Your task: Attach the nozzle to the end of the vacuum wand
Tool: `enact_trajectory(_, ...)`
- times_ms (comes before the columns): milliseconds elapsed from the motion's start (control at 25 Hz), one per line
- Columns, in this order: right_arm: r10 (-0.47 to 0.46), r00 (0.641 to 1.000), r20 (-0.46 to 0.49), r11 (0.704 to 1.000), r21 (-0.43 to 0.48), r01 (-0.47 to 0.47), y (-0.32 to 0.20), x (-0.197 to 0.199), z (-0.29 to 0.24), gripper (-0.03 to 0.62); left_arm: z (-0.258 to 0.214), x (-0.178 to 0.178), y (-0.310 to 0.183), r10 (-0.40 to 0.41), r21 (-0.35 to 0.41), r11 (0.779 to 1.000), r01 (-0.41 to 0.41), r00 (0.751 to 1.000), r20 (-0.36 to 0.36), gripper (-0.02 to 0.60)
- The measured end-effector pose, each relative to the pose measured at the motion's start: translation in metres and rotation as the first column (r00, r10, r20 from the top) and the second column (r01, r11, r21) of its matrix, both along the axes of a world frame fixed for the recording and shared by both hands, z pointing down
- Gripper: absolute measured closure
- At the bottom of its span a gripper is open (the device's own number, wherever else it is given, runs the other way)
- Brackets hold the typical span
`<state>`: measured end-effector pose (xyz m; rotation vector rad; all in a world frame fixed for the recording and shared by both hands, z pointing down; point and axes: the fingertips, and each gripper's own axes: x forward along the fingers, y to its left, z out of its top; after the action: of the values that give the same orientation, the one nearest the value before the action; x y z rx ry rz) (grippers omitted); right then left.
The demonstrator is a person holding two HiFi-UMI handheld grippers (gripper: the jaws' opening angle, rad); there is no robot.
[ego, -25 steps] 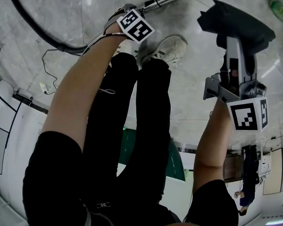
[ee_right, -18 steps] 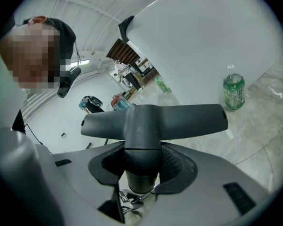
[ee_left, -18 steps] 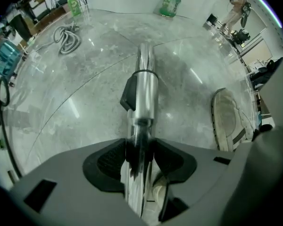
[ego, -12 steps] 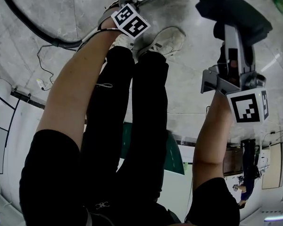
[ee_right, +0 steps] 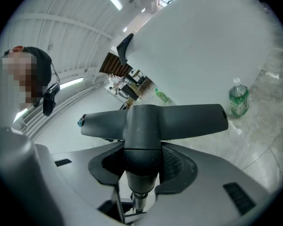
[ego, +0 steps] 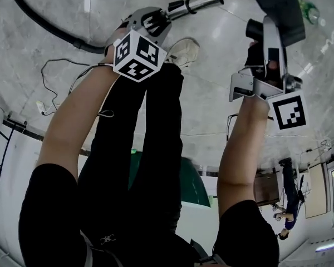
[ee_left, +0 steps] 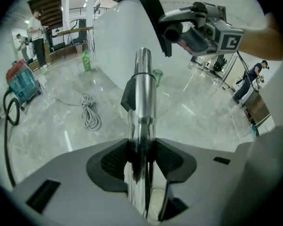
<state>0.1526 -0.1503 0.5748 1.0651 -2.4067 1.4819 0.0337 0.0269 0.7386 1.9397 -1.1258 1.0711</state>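
While both bare forearms reach forward above the person's black-clad legs [ego: 156,149], the left gripper [ego: 158,20] is raised over the marble floor [ego: 211,93] with its jaws clamped on the vacuum wand [ego: 196,4]. In the left gripper view the jaws press against the shiny metal tube from both sides, and the wand's long axis runs straight out along them. Its open end faces the nozzle [ego: 281,4], with a clear gap between the two. In the head view the wand slants rightward and slightly up, and a black hose [ego: 44,24] trails behind the left gripper across the floor.

The right gripper [ego: 265,40] is held higher, wrist straight, with its jaws closed on the round neck of the dark T-shaped nozzle. In the right gripper view the nozzle's wide head lies crosswise, left to right, above the jaws. A green bottle [ee_right: 238,98] stands upright on the floor beyond the nozzle; what it holds cannot be made out.
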Motion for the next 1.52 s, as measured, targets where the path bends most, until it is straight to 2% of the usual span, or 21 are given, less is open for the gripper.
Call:
enact_trajectory(120,-0.048,0.999,-0.016,0.999,0.005,0.048,0.002,-0.026,-0.014,0.411,-0.028,-0.002,0.000,0.001,0.039,0.999,0.000,1.000,-0.014,0.408)
enact_trajectory(200,-0.086,0.995,-0.058,0.996,0.005,0.086,0.005,-0.042,-0.019,0.411,-0.040,-0.003,0.002,-0.002,0.056,0.998,0.003,1.000,-0.020,0.408)
enact_trajectory(400,-0.141,0.982,-0.128,0.990,-0.001,0.142,0.011,-0.067,-0.028,0.411,-0.055,-0.003,0.011,0.013,0.064,0.998,-0.012,0.999,-0.029,0.408)
enact_trajectory(640,-0.207,0.959,-0.196,0.977,-0.096,0.191,0.035,-0.086,-0.014,0.411,-0.055,0.001,0.029,0.043,0.056,0.998,-0.041,0.998,-0.038,0.408)
enact_trajectory(800,-0.273,0.949,-0.156,0.948,-0.209,0.238,0.037,-0.087,0.000,0.411,-0.052,0.003,0.032,0.064,0.053,0.997,-0.061,0.996,-0.063,0.407)
enact_trajectory(920,-0.331,0.938,-0.098,0.920,-0.253,0.299,0.039,-0.091,0.000,0.411,-0.055,0.003,0.033,0.076,0.052,0.996,-0.072,0.993,-0.085,0.408)
enact_trajectory(960,-0.319,0.942,-0.103,0.921,-0.269,0.282,0.040,-0.091,0.002,0.411,-0.055,0.002,0.035,0.074,0.042,0.997,-0.071,0.994,-0.083,0.408)
enact_trajectory(1040,-0.229,0.953,-0.197,0.934,-0.322,0.157,0.042,-0.086,0.016,0.411,-0.047,0.000,0.041,0.067,-0.009,0.998,-0.068,0.996,-0.056,0.408)
enact_trajectory(1120,-0.136,0.935,-0.327,0.936,-0.352,0.013,0.050,-0.080,0.032,0.411,-0.034,-0.001,0.050,0.069,-0.072,0.995,-0.071,0.997,-0.017,0.408)
enact_trajectory(1160,-0.115,0.929,-0.352,0.936,-0.352,-0.018,0.054,-0.080,0.037,0.411,-0.030,-0.002,0.055,0.074,-0.089,0.993,-0.074,0.997,-0.013,0.408)
enact_trajectory(1240,-0.132,0.943,-0.306,0.943,-0.331,0.024,0.059,-0.083,0.038,0.411,-0.028,-0.002,0.060,0.079,-0.101,0.991,-0.082,0.996,-0.033,0.408)
enact_trajectory(1320,-0.214,0.958,-0.189,0.953,-0.254,0.163,0.061,-0.089,0.030,0.411,-0.030,-0.002,0.061,0.085,-0.102,0.991,-0.091,0.994,-0.067,0.407)
enact_trajectory(1400,-0.314,0.948,-0.042,0.942,-0.140,0.306,0.068,-0.095,0.022,0.411,-0.032,-0.005,0.065,0.106,-0.092,0.989,-0.118,0.987,-0.123,0.408)
enact_trajectory(1480,-0.344,0.936,0.073,0.929,-0.118,0.351,0.082,-0.099,0.028,0.413,-0.032,-0.005,0.076,0.134,-0.090,0.984,-0.151,0.976,-0.171,0.408)
enact_trajectory(1520,-0.320,0.945,0.065,0.934,-0.147,0.327,0.087,-0.096,0.035,0.413,-0.029,-0.005,0.082,0.141,-0.098,0.982,-0.159,0.975,-0.172,0.408)
